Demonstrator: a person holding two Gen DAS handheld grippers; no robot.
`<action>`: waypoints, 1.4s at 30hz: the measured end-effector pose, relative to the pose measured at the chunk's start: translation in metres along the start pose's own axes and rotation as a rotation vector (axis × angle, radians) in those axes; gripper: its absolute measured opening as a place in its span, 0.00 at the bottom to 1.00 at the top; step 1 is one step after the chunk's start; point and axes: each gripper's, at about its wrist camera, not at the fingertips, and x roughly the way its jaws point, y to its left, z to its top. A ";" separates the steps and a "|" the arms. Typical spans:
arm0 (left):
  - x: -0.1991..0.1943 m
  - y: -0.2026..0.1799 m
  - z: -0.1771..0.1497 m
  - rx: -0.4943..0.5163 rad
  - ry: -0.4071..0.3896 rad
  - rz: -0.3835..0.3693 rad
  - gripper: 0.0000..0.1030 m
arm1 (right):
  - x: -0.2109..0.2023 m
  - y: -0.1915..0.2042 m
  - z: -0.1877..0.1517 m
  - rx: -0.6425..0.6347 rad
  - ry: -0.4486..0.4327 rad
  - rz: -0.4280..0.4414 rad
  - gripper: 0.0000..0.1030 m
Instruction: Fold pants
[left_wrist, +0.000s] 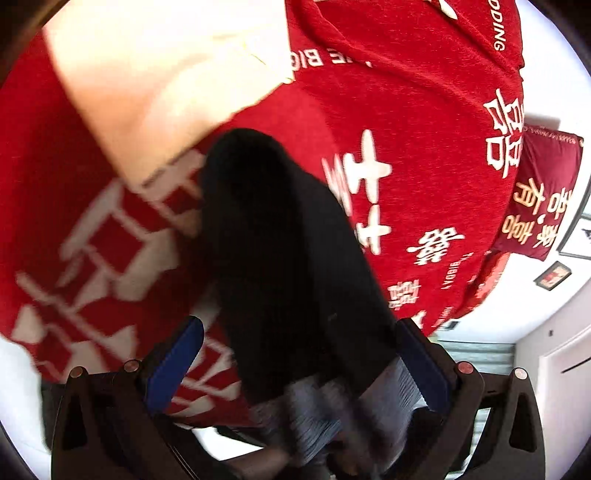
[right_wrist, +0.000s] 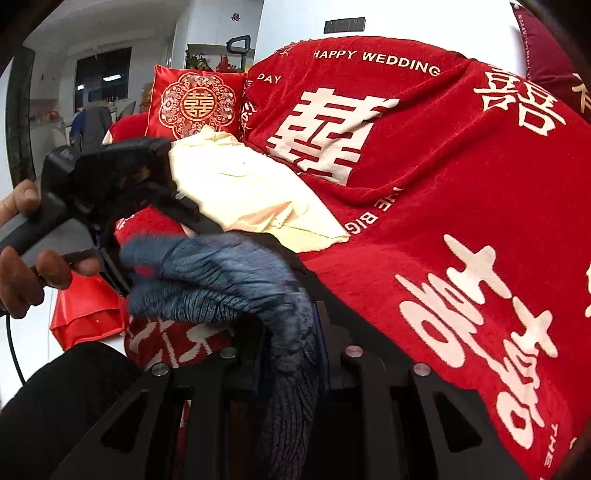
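- Your left hand-held gripper (left_wrist: 295, 373) has its jaws apart, the ribbed grey-blue waistband of the pants (left_wrist: 280, 258) lying between them, unpinched.
- Your right hand-held gripper (right_wrist: 291, 354) is clamped on that same waistband.
- The dark pants trail from the sofa's front edge across the red throw (right_wrist: 461, 192), beside a cream garment (right_wrist: 243, 192).
- No fold looks made yet; the whole folding remains.
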 end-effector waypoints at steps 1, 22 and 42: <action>0.007 -0.003 0.000 -0.001 0.014 -0.008 1.00 | 0.000 0.001 0.000 -0.006 0.000 0.001 0.24; 0.011 -0.063 0.014 0.487 0.085 0.360 0.58 | -0.036 -0.043 -0.005 0.141 0.106 0.313 0.46; 0.009 -0.076 0.012 0.532 0.093 0.440 0.25 | -0.011 -0.018 -0.020 0.055 0.224 0.171 0.52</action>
